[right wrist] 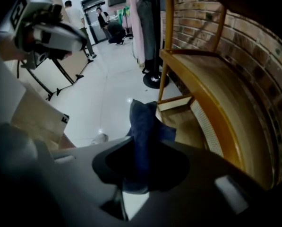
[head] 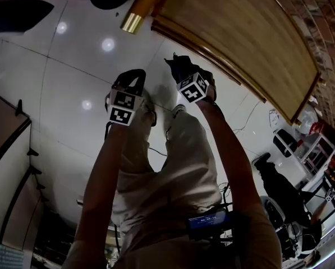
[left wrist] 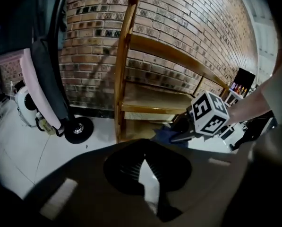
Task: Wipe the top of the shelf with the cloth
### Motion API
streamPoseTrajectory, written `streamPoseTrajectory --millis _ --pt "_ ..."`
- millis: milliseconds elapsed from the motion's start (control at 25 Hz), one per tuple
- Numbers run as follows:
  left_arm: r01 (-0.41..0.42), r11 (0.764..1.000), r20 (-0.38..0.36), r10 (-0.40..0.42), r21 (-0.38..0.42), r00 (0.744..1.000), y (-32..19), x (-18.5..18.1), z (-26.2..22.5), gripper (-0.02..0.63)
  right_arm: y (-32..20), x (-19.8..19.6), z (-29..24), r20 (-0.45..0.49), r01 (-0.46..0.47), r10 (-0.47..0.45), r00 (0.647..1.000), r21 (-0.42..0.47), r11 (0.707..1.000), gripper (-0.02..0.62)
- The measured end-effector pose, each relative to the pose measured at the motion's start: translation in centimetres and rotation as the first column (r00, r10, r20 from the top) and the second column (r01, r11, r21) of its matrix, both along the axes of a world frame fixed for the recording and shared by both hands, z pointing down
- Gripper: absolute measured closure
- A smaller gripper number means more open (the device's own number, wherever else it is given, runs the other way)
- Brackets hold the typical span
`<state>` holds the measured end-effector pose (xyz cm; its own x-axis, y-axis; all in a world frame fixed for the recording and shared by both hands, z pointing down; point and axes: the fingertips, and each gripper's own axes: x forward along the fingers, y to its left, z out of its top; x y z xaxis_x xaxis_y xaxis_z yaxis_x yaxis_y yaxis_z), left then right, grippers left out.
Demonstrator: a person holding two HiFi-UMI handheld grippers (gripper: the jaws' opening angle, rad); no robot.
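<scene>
A dark blue cloth (right wrist: 143, 126) sticks up out of my right gripper (right wrist: 138, 171), which is shut on it. In the head view the right gripper (head: 182, 70) holds the cloth (head: 175, 62) just left of the wooden shelf's top board (head: 240, 32), close to its near edge. The left gripper (head: 132, 75) hangs beside it over the white floor. Its jaws meet at the tips with nothing between them (left wrist: 143, 157). The left gripper view shows the shelf (left wrist: 174, 53) against a brick wall, with the right gripper (left wrist: 190, 129) and cloth (left wrist: 163, 135) low in front of it.
A brass-tipped wooden post (head: 138, 11) stands at the shelf's corner. A black wheel (left wrist: 79, 129) and hanging garments (left wrist: 44, 70) are left of the shelf. A cardboard box (right wrist: 37, 112) and people (right wrist: 103, 18) are farther off on the white floor.
</scene>
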<state>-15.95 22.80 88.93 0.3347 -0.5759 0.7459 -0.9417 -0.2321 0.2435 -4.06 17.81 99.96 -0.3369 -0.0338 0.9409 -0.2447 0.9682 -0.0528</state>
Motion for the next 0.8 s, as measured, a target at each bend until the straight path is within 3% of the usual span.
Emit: streamPoseTrajectory --millis 120,240,400,560,680,800 --pt "-0.001 0.996 0.065 -0.005 0.090 0.998 -4.7 -1.9 2.4 0.603 -2.0 -2.2 3.9 -0.025 0.122 -0.121 0.992 0.024 0.992 0.518" --pt "0.001 0.987 0.130 -0.022 0.163 0.991 -9.8 -4.5 5.2 0.603 -3.6 -5.9 7.3 -0.046 0.248 -0.245 0.968 0.078 0.966 0.518" --pt "-0.037 0.980 0.154 0.006 0.197 0.988 -12.0 -5.6 7.6 0.602 -4.4 -10.5 12.7 -0.021 0.325 -0.325 0.945 0.134 0.936 0.517" --pt "-0.146 0.978 0.203 0.114 0.151 0.973 -11.7 -4.4 7.3 0.601 -7.1 -13.4 17.0 0.001 0.310 -0.319 0.948 0.230 0.923 0.515" --pt "-0.174 0.979 0.231 0.146 0.107 0.962 -10.2 -3.9 6.9 0.601 -9.5 -15.1 19.2 -0.014 0.314 -0.324 0.946 0.289 0.904 0.515" --pt "-0.206 0.976 0.280 0.178 0.075 0.943 -8.4 -3.3 7.0 0.601 -10.6 -16.4 20.3 -0.003 0.299 -0.310 0.951 0.278 0.913 0.509"
